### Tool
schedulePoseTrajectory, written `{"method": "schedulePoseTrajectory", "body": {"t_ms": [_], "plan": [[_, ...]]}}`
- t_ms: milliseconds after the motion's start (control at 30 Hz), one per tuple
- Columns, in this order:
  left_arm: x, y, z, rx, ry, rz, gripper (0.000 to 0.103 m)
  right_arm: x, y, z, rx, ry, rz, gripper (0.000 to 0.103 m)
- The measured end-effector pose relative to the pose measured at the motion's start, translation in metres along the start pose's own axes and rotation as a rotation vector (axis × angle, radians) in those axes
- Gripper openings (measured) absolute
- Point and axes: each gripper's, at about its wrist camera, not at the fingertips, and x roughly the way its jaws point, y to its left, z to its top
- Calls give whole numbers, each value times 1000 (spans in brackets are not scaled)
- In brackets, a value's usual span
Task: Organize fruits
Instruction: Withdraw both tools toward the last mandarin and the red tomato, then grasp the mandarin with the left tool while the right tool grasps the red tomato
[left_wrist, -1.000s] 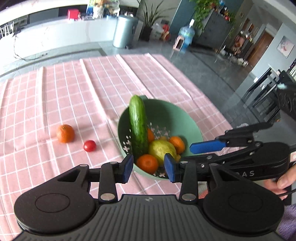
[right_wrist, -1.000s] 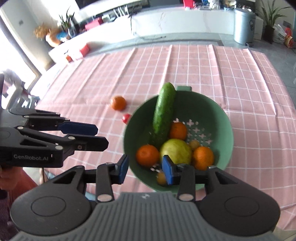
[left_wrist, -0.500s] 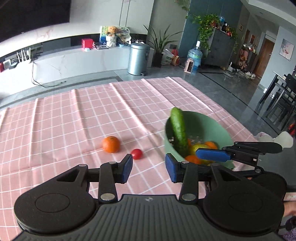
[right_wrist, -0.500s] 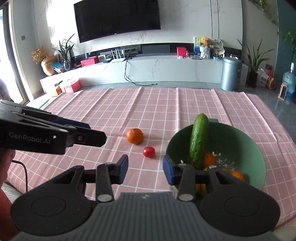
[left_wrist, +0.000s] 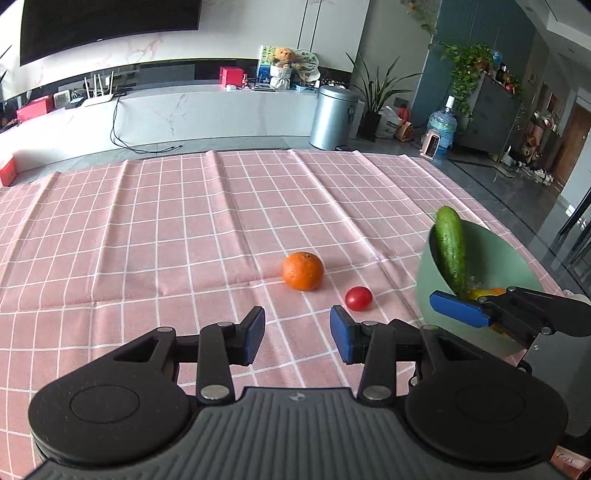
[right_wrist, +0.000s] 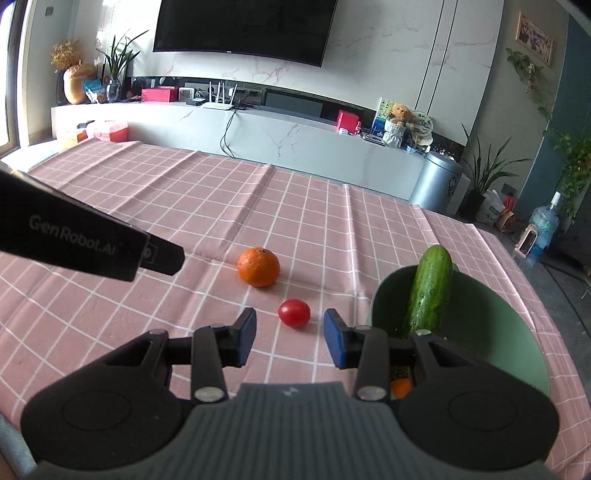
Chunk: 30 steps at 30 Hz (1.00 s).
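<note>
Since the earlier frames, both grippers have left the space over the bowl (right_wrist: 480, 332) and swung toward the open cloth, so each view now centres on the two loose pieces of produce and no longer looks down into the bowl.

**Current positions.** The orange (left_wrist: 303, 271) and the small tomato (right_wrist: 294, 313) lie on the pink checked tablecloth (left_wrist: 147, 229), near each other but not touching, both outside the bowl. The tomato sits between the orange and the bowl. The cucumber (right_wrist: 428, 291) leans upright against the bowl's rim, with its lower end inside. More fruit lies in the bottom of the bowl; from this angle only orange and yellow patches show, so its count cannot be confirmed.

**Jaw state.** The left gripper (left_wrist: 297, 336) is released: its blue pads stand apart with bare cloth between them. The right gripper (right_wrist: 290, 339) is likewise released and empty. The tomato appears just beyond its pads, roughly in line with the gap, and is not touched.

**Step in hand.** Judged from the layout, this is the approach to the remaining loose items. Two pieces are still to be collected.

**Next move.** The right gripper is better placed for the tomato. It should advance until the pads flank the tomato, then close lightly, since the tomato is small, round and likely to roll or bruise. The left gripper is aligned closer to the orange, which needs a wider opening than it has now.
</note>
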Motion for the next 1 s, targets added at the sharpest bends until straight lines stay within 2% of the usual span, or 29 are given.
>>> {"method": "schedulePoseTrajectory", "body": {"t_ms": [367, 467, 633, 1000], "plan": [[31, 18, 4, 12, 30, -4, 49, 54, 27, 4, -137, 23, -66, 36], [38, 22, 2, -2, 48, -12, 49, 67, 26, 4, -131, 48, -72, 31], [46, 28, -2, -20, 76, -25, 49, 84, 23, 3, -107, 86, -93, 31], [49, 32, -1, -48, 75, -61, 49, 97, 24, 1, -91, 112, -118, 28]]}}
